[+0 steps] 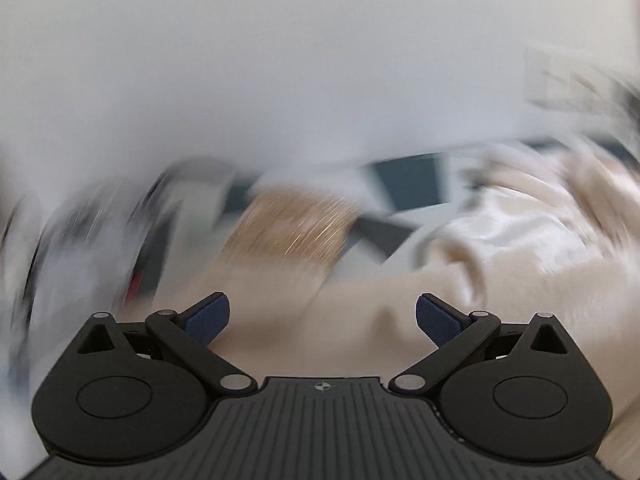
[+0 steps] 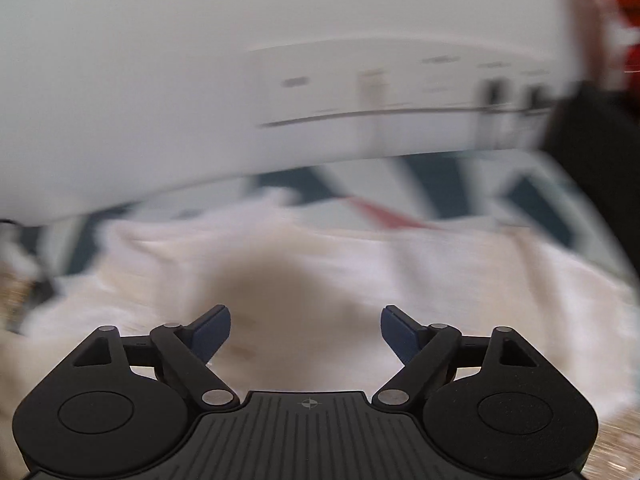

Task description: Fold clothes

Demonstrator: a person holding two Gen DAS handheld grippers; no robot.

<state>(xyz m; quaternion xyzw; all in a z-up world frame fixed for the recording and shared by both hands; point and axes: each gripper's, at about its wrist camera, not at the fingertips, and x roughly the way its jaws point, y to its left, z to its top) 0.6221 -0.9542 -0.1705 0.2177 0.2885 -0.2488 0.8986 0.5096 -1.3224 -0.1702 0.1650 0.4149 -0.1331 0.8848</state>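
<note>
Pale wall (image 2: 160, 60) fills the background behind a bed or table covered in a sheet of dark teal and white shapes (image 2: 460, 188); both views are smeared, so detail is thin. On that patterned sheet lies the cream garment (image 2: 360, 264), loosely rumpled and spread wide. I judge it soft, light and limp, a fleecy or knitted cloth that will sag and drag rather than hold any shape, so I would pinch it at an edge or corner, where a single layer can be lifted clean of the sheet.

Both my grippers are over it with nothing between the pads. My right gripper (image 2: 305, 330) has its jaws spread wide, with garment beneath and ahead of it and the garment's far edge against the patterned sheet beyond. My left gripper (image 1: 322, 318) is likewise spread apart and empty, with cream cloth (image 1: 500, 240) below it and bunching up to its right. Beyond the garment, a tan woven-looking patch (image 1: 292, 224) shows; I cannot tell what it is.
</note>
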